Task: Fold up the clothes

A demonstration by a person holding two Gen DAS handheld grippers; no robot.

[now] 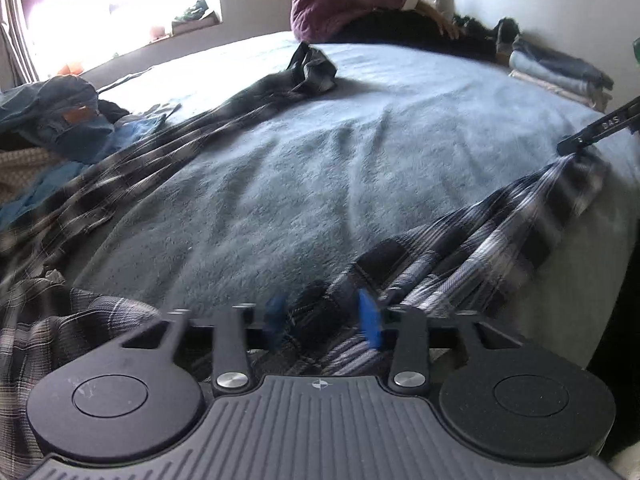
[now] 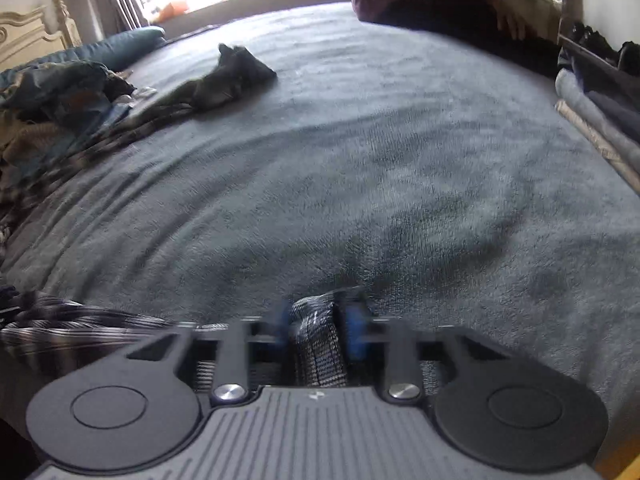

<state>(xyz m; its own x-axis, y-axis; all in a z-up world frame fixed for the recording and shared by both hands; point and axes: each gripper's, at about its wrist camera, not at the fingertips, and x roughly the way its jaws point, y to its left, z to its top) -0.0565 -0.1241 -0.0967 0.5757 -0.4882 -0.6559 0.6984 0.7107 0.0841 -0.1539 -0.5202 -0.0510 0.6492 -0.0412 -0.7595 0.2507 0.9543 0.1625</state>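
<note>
Left hand-held gripper: clenched on plaid shirt edge.
Right hand-held gripper: clenched on shirt hem; fabric bunched betw. blue pads.
Bed: grey blanket; clothes pile at left.

left gripper jaws clamped | right gripper jaws clamped (both low)

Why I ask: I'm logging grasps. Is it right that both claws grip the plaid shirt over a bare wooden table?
Not quite. Both views show a blue-grey blanket, not a bare wooden table. The rest holds: the left claw and right claw each grip the plaid shirt.
</note>
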